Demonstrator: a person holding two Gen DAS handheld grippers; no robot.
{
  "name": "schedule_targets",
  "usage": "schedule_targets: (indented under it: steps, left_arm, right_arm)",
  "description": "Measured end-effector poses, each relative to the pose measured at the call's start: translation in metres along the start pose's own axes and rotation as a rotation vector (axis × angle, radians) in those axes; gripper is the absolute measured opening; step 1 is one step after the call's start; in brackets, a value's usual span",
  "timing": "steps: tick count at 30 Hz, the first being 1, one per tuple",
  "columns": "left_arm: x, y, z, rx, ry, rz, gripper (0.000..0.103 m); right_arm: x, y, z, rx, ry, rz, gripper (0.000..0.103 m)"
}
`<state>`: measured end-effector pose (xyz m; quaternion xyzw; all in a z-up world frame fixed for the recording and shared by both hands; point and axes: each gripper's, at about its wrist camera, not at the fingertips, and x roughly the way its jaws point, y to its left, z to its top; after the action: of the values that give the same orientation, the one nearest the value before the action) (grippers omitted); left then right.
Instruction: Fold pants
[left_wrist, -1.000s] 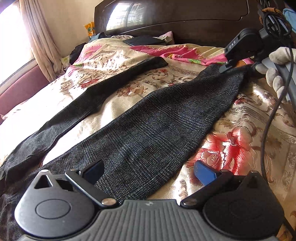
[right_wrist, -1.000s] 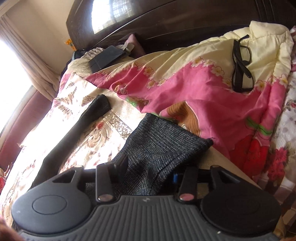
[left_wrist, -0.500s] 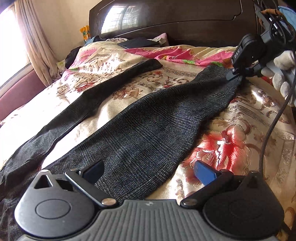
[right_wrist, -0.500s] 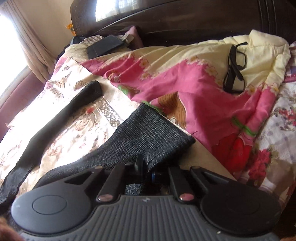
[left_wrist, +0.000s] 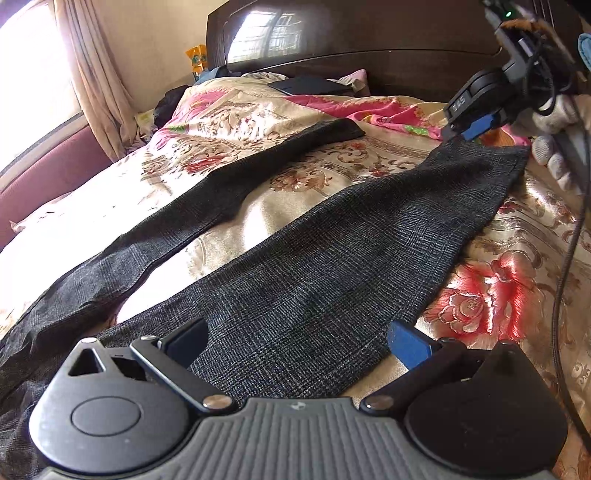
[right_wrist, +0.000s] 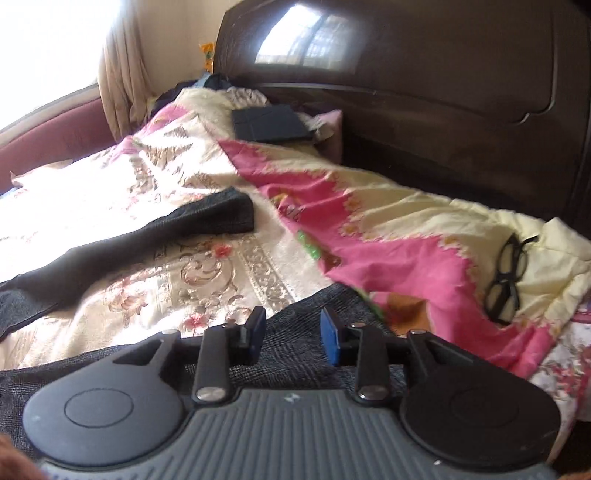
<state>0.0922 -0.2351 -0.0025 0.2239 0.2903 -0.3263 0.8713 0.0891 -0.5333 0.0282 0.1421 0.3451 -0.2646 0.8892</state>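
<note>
Dark grey checked pants (left_wrist: 332, 266) lie spread on the bed, both legs stretching away toward the headboard. My left gripper (left_wrist: 297, 345) stands wide open low over the near leg's thigh, cloth under it but not pinched. In the left wrist view, my right gripper (left_wrist: 467, 125) hovers just above the near leg's hem (left_wrist: 491, 155), held by a gloved hand (left_wrist: 557, 155). In its own view the right gripper (right_wrist: 291, 332) has its jaws opening; the pants (right_wrist: 295, 321) lie flat beneath the parted blue pads, not pressed. The far leg's hem (right_wrist: 229, 214) rests further left.
A pink and cream quilt (right_wrist: 388, 240) is bunched beyond the hems, with black glasses (right_wrist: 506, 280) on it. A dark flat case (right_wrist: 269, 123) lies near the dark wooden headboard (right_wrist: 443, 92). A cable (left_wrist: 569, 258) hangs at the right. Curtain (left_wrist: 96, 81) and window at left.
The right gripper let go of the near leg's hem, its jaws parting, and it rolled and drew off a little; the hem now lies flat. The left gripper shifted slightly.
</note>
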Motion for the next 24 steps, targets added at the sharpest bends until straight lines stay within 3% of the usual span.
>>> schedule_targets:
  steps: [3, 5, 9, 11, 13, 15, 17, 19, 22, 24]
  left_arm:
    - [0.000, 0.004, -0.002, 0.004, 0.009, 0.005, 0.103]
    - [0.000, 0.008, -0.005, 0.011, 0.018, 0.019, 0.103]
    - [-0.003, 0.018, -0.012, 0.001, 0.034, 0.056, 0.103]
    - [-0.011, 0.026, -0.018, -0.010, 0.037, 0.081, 0.103]
    - [-0.021, 0.036, -0.027, -0.030, 0.039, 0.107, 0.103]
    - [-0.030, 0.048, -0.039, -0.049, 0.054, 0.138, 0.103]
    - [-0.037, 0.059, -0.053, -0.058, 0.074, 0.179, 0.103]
    - [-0.044, 0.072, -0.069, -0.072, 0.096, 0.227, 0.103]
    - [-0.052, 0.091, -0.092, -0.106, 0.138, 0.282, 0.103]
    - [-0.056, 0.105, -0.110, -0.146, 0.195, 0.259, 0.103]
  right_arm:
    - [0.048, -0.008, -0.004, 0.012, 0.086, -0.054, 0.026]
    - [0.058, -0.007, -0.003, -0.041, 0.036, -0.086, 0.024]
    - [0.062, -0.005, 0.009, -0.040, 0.031, -0.137, 0.024]
    - [0.049, 0.003, 0.010, -0.041, 0.015, -0.151, 0.030]
    - [0.021, 0.019, 0.006, -0.086, -0.051, -0.119, 0.032]
    - [-0.009, 0.043, -0.003, -0.132, -0.088, -0.021, 0.034]
    - [-0.028, 0.071, -0.018, -0.177, -0.056, 0.125, 0.033]
    - [-0.033, 0.099, -0.036, -0.222, -0.005, 0.215, 0.033]
    - [-0.014, 0.132, -0.062, -0.251, 0.095, 0.225, 0.033]
    - [0.007, 0.148, -0.074, -0.318, 0.180, 0.171, 0.036]
